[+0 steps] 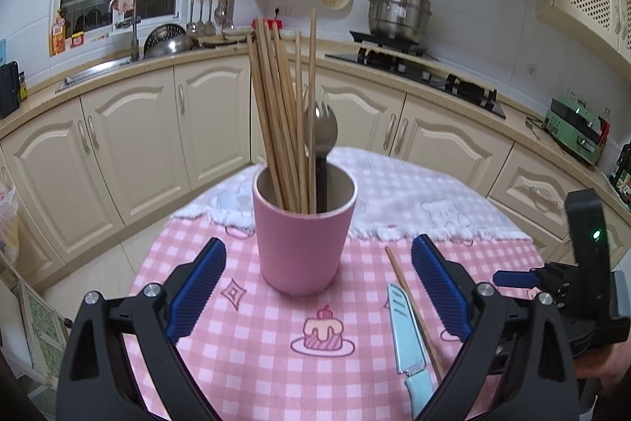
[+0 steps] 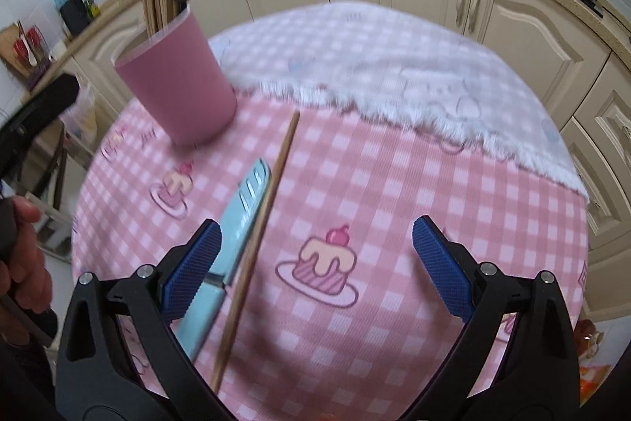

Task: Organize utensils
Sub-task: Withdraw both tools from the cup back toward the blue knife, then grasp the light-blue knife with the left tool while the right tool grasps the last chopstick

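Right wrist view: knife handle hidden (behind gripper finger)

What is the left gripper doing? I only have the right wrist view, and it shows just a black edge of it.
Observer: The left gripper is open and empty, its fingers apart on either side of the pink cup ahead of it.
Operator: Is that cup upright? It looks tilted in my view.
Observer: Yes, it stands upright on the checked cloth.
Operator: What is the metal thing among the chopsticks?
Observer: A spork with short tines and a dark handle, standing in the cup beside the chopsticks.
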A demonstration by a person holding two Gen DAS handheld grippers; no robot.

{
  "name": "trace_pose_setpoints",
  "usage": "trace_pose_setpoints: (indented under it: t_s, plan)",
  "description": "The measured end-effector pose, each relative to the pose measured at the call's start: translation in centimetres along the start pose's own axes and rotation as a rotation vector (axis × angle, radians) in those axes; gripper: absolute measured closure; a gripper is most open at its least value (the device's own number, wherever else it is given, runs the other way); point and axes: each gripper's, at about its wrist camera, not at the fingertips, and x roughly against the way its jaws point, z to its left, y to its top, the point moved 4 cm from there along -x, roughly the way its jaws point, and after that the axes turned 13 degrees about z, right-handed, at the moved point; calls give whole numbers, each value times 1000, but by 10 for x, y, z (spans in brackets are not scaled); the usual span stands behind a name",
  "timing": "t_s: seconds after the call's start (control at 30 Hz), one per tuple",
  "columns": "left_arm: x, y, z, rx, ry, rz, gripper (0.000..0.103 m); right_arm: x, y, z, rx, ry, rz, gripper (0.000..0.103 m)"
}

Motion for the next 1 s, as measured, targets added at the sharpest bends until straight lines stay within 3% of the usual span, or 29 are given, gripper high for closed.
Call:
trace_pose_setpoints:
  t_s: [0.27,0.5,0.7,1.0]
  plan:
    - [-18,-14,-1,-10,10,78,10,-27,-14,12,66,-104,77,7]
    - [-37,-22,-7,-31,22,159,10,-27,-16,19,128,-170,81,8]
    - [-51,-27,-13,-28,17,213,10,-35,-10,17,99,-129,132,8]
    - [-64,-31,-21,-41,2,285,10,-32,-14,-5,83,-131,121,13]
